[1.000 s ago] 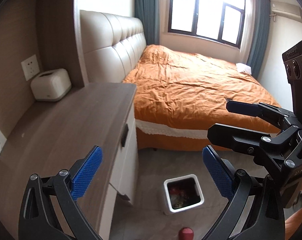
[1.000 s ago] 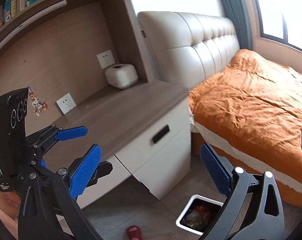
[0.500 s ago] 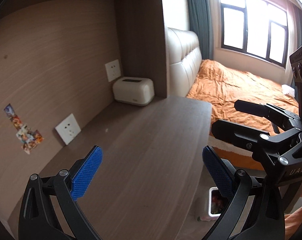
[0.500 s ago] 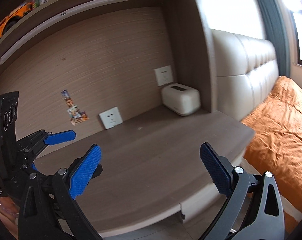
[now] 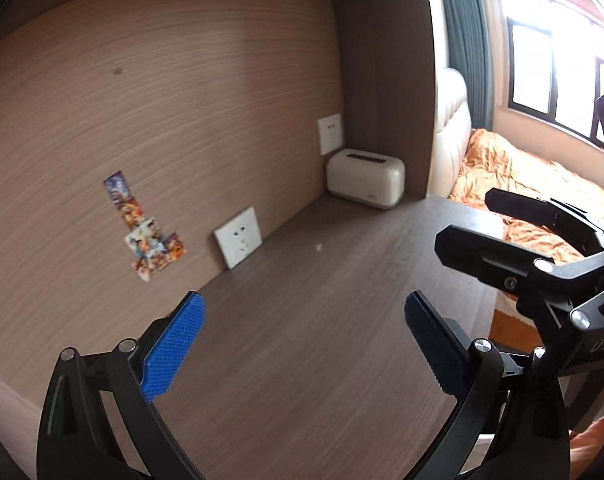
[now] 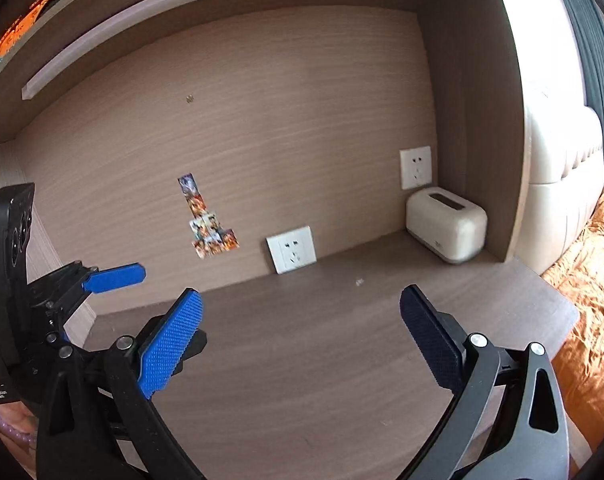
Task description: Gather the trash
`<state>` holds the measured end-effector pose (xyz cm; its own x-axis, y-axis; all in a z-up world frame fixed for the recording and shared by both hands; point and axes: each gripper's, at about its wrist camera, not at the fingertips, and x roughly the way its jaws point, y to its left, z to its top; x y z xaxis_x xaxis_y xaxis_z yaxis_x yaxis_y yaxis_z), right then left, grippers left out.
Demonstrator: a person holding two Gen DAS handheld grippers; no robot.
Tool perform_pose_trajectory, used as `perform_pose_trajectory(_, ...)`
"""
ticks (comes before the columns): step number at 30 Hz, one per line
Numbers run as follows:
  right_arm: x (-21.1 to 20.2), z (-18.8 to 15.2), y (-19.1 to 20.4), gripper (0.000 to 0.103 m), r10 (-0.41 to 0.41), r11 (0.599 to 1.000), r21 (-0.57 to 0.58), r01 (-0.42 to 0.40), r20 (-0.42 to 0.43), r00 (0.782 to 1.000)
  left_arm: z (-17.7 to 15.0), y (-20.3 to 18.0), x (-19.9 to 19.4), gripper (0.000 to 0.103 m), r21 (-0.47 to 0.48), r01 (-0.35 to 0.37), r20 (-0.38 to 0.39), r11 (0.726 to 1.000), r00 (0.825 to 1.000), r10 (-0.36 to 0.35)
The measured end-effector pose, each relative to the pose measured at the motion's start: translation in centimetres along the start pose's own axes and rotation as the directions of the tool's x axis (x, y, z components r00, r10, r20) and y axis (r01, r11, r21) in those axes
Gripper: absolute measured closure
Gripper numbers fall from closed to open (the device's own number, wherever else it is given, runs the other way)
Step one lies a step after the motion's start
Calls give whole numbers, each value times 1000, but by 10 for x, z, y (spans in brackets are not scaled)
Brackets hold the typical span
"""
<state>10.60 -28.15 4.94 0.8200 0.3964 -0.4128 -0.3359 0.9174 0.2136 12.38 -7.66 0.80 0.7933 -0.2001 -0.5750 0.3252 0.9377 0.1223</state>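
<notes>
Two hand-held grippers: left hand-held gripper (image 5: 302,344) and right hand-held gripper (image 6: 302,336), both with jaws wide apart, nothing between them, above the table (image 6: 341,360).
Trash seen: one small pale scrap (image 6: 359,281) on the table, far side, right of the wall socket (image 6: 292,250), near the cream box (image 6: 445,224).
Bearing: scrap lies ahead and slightly right of both.
Long axis: too small to tell.
Nearer: right, by my judgement.
Bin: not in view.

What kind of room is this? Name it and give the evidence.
Most likely a bedroom. A bed with an orange cover and padded headboard stands beside a built-in wooden desk; a curtained window is behind the bed, and a cream tissue box sits on the desk.
</notes>
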Motion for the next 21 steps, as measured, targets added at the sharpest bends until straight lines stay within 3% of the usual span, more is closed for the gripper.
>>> perform_pose_trajectory(5, 6, 5, 16, 4, 39, 999, -21, -39, 14, 999, -1, 17, -4, 5, -12, -3, -1, 1000, 1000, 3)
perform_pose_trajectory(21, 17, 11, 41, 4, 20, 998, -67, -19, 12, 1000, -2, 47, 1, 5, -80, 3, 8, 997, 1000, -3)
